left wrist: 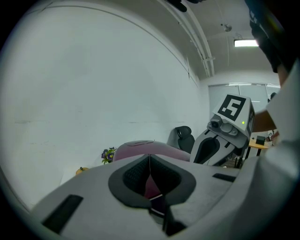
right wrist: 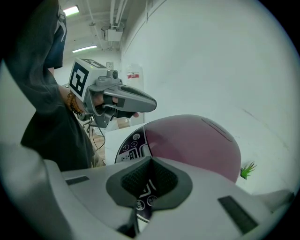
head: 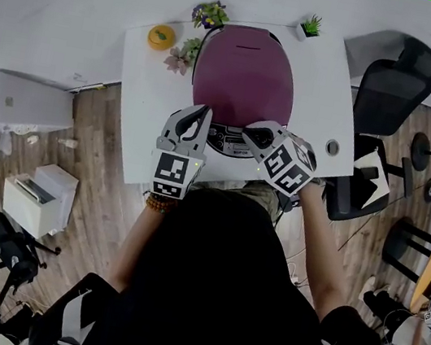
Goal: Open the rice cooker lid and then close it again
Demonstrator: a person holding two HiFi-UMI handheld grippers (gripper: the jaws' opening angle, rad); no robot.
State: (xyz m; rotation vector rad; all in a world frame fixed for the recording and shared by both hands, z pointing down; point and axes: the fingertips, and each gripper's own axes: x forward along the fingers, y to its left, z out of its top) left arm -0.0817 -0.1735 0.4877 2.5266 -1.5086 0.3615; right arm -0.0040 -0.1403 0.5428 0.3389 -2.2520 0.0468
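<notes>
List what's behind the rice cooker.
Along the table's far edge: a purple-flowered plant and a small green plant. The cooker's domed lid hides anything directly behind its base.

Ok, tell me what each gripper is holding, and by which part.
Nothing is held: the left gripper and the right gripper are both shut, empty, at the front of the closed rice cooker.
</notes>
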